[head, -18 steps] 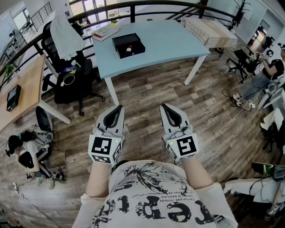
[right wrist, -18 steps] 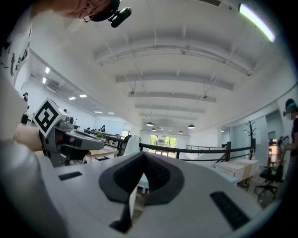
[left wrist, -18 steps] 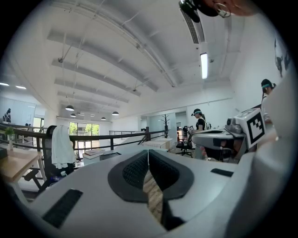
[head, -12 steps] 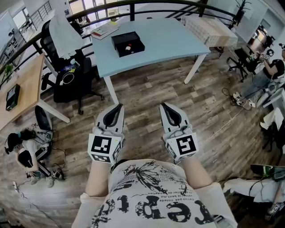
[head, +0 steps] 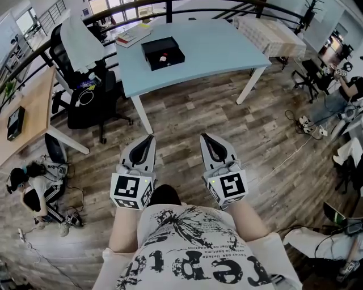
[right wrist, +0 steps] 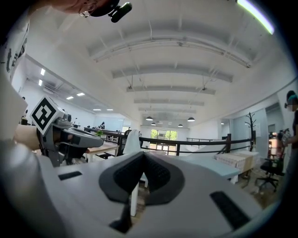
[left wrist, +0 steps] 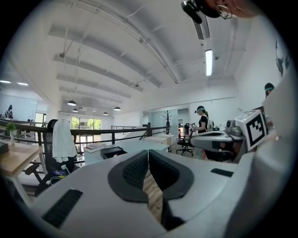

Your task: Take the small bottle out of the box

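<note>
A black box (head: 163, 52) lies open on the light blue table (head: 215, 48), far ahead of me. Inside it rests the small bottle (head: 163, 56), lying flat, showing white and red. My left gripper (head: 147, 139) and right gripper (head: 206, 138) are held side by side over the wooden floor, well short of the table. Both have their jaws together with nothing between them. In the left gripper view the box (left wrist: 113, 151) is a small dark shape beyond the jaw tips. The right gripper view shows the table (right wrist: 212, 166) but not the box.
A black office chair (head: 91, 90) draped with a white cloth stands left of the table. A book (head: 133, 37) lies at the table's far left corner. A wooden desk (head: 28, 107) is at the left. A railing (head: 187, 4) runs behind. People sit at the left and right edges.
The table and box have shifted slightly up in the head view, and both grippers have drawn a little closer together. Their jaws have stayed together.
</note>
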{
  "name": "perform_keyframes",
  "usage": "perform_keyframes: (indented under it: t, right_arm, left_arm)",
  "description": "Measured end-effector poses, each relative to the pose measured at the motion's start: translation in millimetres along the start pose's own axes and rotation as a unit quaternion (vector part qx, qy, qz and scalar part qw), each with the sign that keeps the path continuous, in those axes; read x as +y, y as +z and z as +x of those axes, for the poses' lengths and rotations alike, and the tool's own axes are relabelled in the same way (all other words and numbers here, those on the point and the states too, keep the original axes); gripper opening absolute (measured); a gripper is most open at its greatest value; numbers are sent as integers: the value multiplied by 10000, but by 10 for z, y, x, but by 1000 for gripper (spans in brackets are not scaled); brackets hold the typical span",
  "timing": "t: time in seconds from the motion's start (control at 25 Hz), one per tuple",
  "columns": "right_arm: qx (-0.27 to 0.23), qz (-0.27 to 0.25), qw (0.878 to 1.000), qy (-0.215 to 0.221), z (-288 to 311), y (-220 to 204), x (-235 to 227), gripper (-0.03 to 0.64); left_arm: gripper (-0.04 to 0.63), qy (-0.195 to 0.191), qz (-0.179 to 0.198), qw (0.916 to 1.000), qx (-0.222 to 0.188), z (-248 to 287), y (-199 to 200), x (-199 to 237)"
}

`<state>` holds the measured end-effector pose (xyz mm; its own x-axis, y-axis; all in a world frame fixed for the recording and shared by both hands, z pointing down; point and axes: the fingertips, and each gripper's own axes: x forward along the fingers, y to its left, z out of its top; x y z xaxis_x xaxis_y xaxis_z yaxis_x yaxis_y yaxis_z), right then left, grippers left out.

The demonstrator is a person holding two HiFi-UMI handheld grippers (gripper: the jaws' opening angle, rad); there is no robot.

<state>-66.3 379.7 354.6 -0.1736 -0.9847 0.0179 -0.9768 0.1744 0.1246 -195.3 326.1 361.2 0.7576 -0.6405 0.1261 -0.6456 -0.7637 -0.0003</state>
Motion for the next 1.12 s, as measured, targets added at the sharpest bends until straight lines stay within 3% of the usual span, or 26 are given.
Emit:
perform_keyframes:
  t: [0.16,0.4,0.52,0.84,1.12]
  right_arm:
    - [151,125,9998,-13,225,-150,-87,6]
    - [305,160,9994,96,825,-337,-398,6]
    - [319,75,9995,38,1333,-392,-615,6]
    - [513,7,9987,-70,3026,-385,-1347,6]
    - [605,78,9981,-120,4279,-385,-1881,6]
  left_arm:
    - [21,0,8,9998,221,188,-133,152]
    - [21,-295,171,9991,263,836,-170,376]
    - [21,-353,324,9985,279,1337,-148,712]
    - [21,-456,83,9985,298,2876,111,1884]
    - [21,-534,134,9974,465,3960,269,2689]
